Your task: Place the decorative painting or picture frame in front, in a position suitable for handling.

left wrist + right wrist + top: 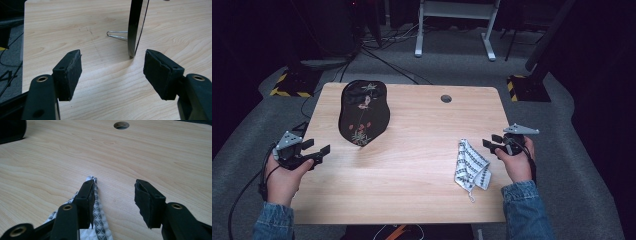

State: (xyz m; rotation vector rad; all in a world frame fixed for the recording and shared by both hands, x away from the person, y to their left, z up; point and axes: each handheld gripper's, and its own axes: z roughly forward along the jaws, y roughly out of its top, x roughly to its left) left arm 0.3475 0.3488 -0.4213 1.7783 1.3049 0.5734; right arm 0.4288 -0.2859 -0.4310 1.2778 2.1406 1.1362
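A black, rounded plaque [363, 112] painted with flowers stands tilted at the table's back left. In the left gripper view the plaque [133, 27] appears edge-on, propped on a wire stand [117, 35]. A white cloth [472, 167] with a dark pattern lies crumpled at the front right. My left gripper [318, 148] hovers over the table's left edge, open and empty [112, 72], pointing toward the plaque. My right gripper [490, 141] sits just right of the cloth, open [115, 197]. The cloth [98, 220] lies beside and under its left jaw, not between the pads.
The light wooden table [422, 165] has a round cable hole [446, 98] at the back centre. Grey carpet surrounds it. White desk legs [418, 40] and yellow-black striped stand bases [289, 90] sit on the floor behind.
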